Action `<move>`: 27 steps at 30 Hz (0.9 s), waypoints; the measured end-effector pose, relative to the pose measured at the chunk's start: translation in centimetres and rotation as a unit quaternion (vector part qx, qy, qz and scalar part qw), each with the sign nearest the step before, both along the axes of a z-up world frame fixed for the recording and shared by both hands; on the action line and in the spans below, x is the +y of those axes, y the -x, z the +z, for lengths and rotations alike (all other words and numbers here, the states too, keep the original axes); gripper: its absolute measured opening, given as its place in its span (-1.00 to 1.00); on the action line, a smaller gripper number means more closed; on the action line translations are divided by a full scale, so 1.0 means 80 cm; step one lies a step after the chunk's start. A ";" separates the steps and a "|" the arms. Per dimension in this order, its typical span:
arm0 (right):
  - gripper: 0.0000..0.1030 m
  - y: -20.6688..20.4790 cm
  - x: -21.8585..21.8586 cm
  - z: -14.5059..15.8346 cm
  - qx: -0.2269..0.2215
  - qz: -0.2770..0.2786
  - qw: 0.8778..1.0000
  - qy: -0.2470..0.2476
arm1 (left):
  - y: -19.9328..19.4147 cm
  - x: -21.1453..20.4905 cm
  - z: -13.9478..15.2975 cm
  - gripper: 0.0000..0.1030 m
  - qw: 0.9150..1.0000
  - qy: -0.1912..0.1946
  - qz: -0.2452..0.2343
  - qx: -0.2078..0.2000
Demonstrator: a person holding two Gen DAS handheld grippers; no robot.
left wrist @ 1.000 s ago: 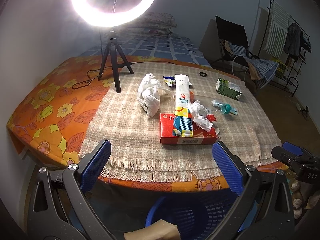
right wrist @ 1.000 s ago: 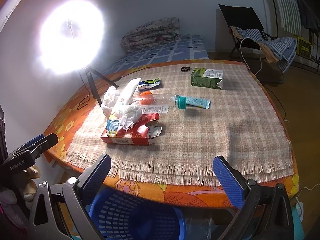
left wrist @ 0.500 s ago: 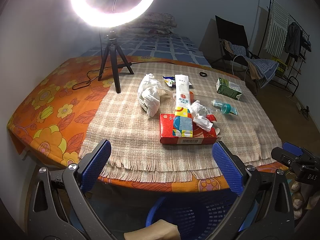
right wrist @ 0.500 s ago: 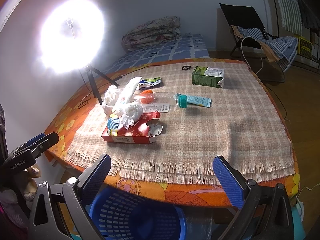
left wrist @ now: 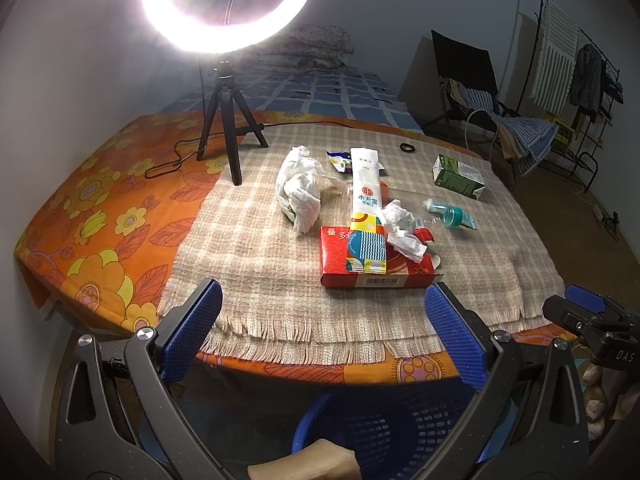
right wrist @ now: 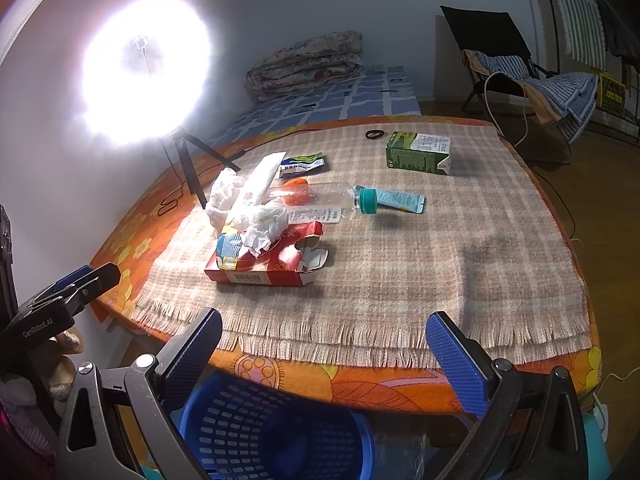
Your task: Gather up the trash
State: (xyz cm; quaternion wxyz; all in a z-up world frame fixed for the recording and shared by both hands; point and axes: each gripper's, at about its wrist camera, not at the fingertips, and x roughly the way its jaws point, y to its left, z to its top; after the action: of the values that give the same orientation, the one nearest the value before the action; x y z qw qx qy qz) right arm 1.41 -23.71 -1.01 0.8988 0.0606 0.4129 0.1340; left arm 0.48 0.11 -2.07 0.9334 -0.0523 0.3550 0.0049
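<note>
Right, both grippers sit back off the near table edge, nothing collected yet by the look of it. My left gripper [left wrist: 320,320] is spread wide w/ nothing between the blue pads; right gripper [right wrist: 324,340] same, released and empty. The blue basket [right wrist: 280,432] sits on the floor below the table edge, just under both tools, so the drop is short.

Trash is clustered mid-cloth: red tissue box [left wrist: 376,256] nearest me, w/ a long wrapper [left wrist: 366,216] draped over it and a crumpled tissue [left wrist: 402,228] resting on its right part. Behind: a white plastic bag [left wrist: 300,190], a clear bottle w/ teal cap [right wrist: 320,200], a green carton [right wrist: 418,152] further back, well apart from the rest.

I'd guess the first pick is the loose stuff on top. Best approach imo: take the tissue w/ the right, coming in from above and pinching the bulk, not an edge, so it doesn't tear or drag the wrapper along. Keep clear of the ring light tripod [left wrist: 228,128] at left.
</note>
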 end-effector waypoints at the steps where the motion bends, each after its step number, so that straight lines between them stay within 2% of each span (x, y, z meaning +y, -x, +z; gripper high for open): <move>1: 0.99 0.000 0.000 0.000 0.000 0.001 1.000 0.000 | 0.000 0.000 0.002 1.00 1.000 0.000 0.000 0.000; 13: 0.99 -0.002 -0.002 0.000 0.009 0.003 1.000 -0.008 | 0.000 0.002 0.000 1.00 1.000 0.001 0.002 0.000; 21: 0.99 -0.005 -0.006 0.000 0.005 -0.006 1.000 0.000 | -0.005 0.014 -0.014 1.00 1.000 0.003 0.005 0.006; 27: 0.96 -0.006 0.005 0.003 -0.020 0.016 1.000 0.016 | -0.016 0.012 -0.012 1.00 1.000 0.003 -0.004 0.012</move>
State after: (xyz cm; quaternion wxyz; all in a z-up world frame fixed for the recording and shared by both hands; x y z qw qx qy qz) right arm 1.87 -23.30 -0.80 0.9055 0.0371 0.3979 0.1427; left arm 1.76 1.04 -3.03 0.9288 -0.0534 0.3666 0.0009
